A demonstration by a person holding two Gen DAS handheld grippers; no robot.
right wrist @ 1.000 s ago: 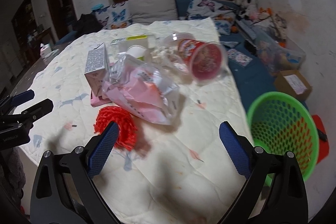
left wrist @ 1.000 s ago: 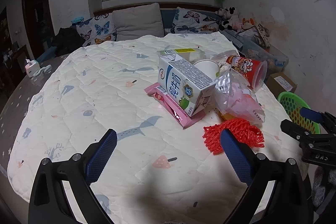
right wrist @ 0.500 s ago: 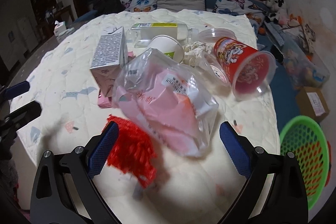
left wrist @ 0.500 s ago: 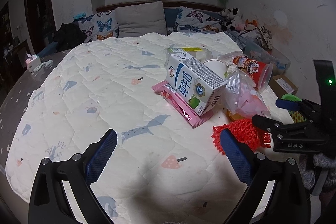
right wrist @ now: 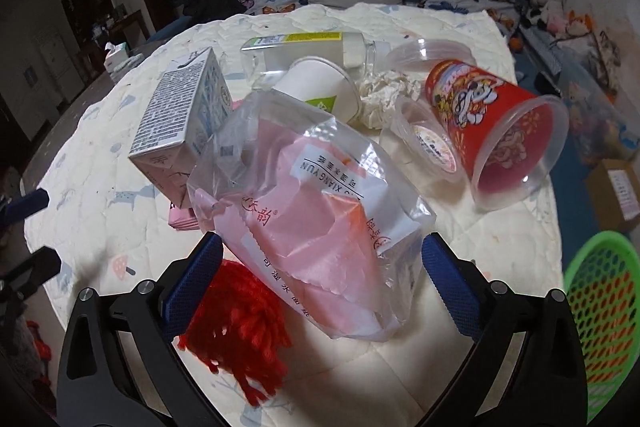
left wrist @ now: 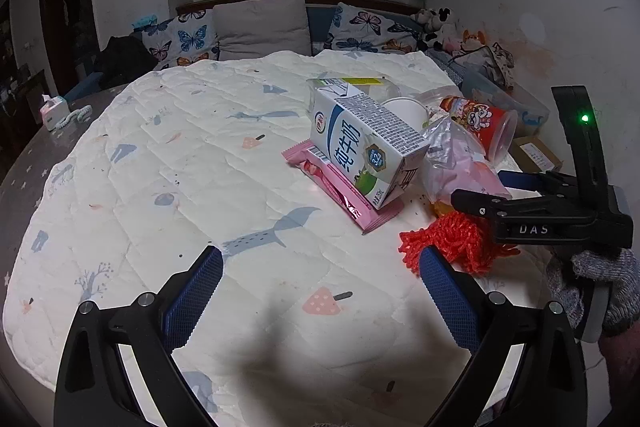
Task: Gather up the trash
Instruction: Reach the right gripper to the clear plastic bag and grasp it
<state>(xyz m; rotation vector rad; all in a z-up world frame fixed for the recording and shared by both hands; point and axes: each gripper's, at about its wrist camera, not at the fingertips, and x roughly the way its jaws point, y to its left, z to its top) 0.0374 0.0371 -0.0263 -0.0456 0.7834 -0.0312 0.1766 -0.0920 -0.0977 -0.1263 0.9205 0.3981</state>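
Trash lies in a pile on the quilted table (left wrist: 180,167). A clear and pink plastic bag (right wrist: 320,219) lies between the open fingers of my right gripper (right wrist: 320,279), with a red foam net (right wrist: 236,319) beside it. A milk carton (left wrist: 360,147) lies on a pink wrapper (left wrist: 340,195). A red plastic cup (right wrist: 496,131), a white paper cup (right wrist: 320,91), a clear bottle (right wrist: 304,55) and crumpled tissue (right wrist: 384,95) lie behind. My left gripper (left wrist: 320,291) is open and empty above bare quilt. The right gripper also shows in the left wrist view (left wrist: 476,193).
A green mesh basket (right wrist: 600,307) stands off the table's right edge. A cardboard box (right wrist: 616,191) sits on the floor beyond it. Pillows (left wrist: 260,27) and soft toys line the bench at the back. A tissue box (left wrist: 52,109) sits at the far left.
My right gripper has moved forward over the pile, and the plastic bag now lies between its fingers. The left gripper has shifted only slightly.
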